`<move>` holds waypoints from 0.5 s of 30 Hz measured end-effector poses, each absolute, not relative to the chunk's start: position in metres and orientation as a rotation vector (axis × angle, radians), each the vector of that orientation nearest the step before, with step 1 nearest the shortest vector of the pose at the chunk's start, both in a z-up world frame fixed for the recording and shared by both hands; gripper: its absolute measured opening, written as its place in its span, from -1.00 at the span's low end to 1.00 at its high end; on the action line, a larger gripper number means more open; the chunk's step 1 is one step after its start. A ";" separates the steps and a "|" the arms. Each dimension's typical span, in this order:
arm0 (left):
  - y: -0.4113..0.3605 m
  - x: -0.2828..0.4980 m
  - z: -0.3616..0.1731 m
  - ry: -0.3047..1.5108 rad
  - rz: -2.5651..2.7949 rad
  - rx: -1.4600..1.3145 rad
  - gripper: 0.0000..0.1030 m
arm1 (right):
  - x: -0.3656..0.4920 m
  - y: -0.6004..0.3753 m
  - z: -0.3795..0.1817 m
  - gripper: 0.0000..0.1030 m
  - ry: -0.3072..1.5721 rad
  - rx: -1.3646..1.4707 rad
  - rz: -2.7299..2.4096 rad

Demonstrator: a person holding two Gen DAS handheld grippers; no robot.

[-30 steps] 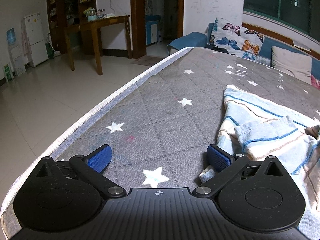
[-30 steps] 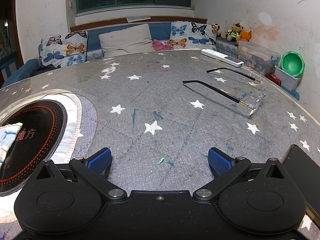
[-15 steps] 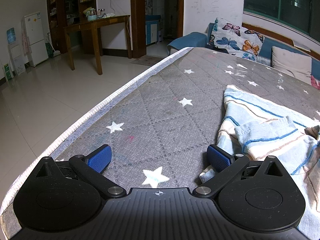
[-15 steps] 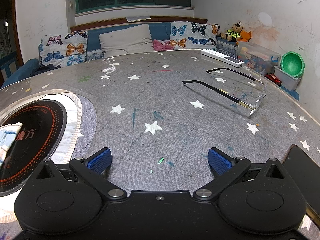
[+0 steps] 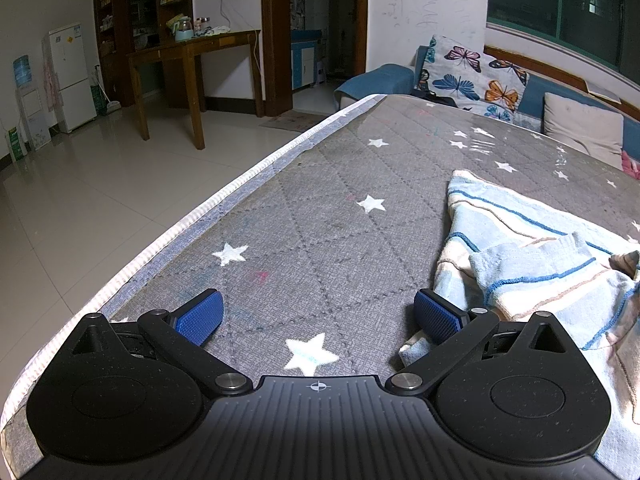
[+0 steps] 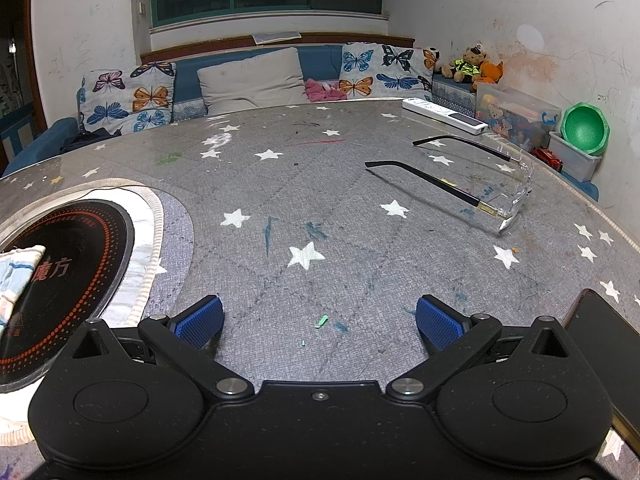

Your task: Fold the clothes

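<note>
Star-print table (image 5: 320,184): crumpled striped garment (image 5: 532,264).

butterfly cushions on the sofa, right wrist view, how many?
3: one at the sofa's left end, two side by side right of the plain cushion. More may be hidden.

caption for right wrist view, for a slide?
Open right tool resting over the starred table cover, glasses ahead, nothing held.
</note>
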State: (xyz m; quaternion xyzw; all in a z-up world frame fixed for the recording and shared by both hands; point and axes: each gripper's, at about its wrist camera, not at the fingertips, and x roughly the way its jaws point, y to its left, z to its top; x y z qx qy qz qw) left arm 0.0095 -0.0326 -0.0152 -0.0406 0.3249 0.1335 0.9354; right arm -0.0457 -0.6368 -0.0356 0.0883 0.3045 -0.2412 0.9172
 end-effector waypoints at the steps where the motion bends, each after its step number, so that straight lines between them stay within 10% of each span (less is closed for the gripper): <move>1: -0.032 0.010 -0.015 0.664 0.273 -0.083 0.99 | -0.046 -0.637 -0.036 1.00 0.626 0.182 -0.496; 15: -0.032 0.009 -0.015 0.664 0.273 -0.083 0.99 | -0.047 -0.638 -0.035 1.00 0.626 0.181 -0.496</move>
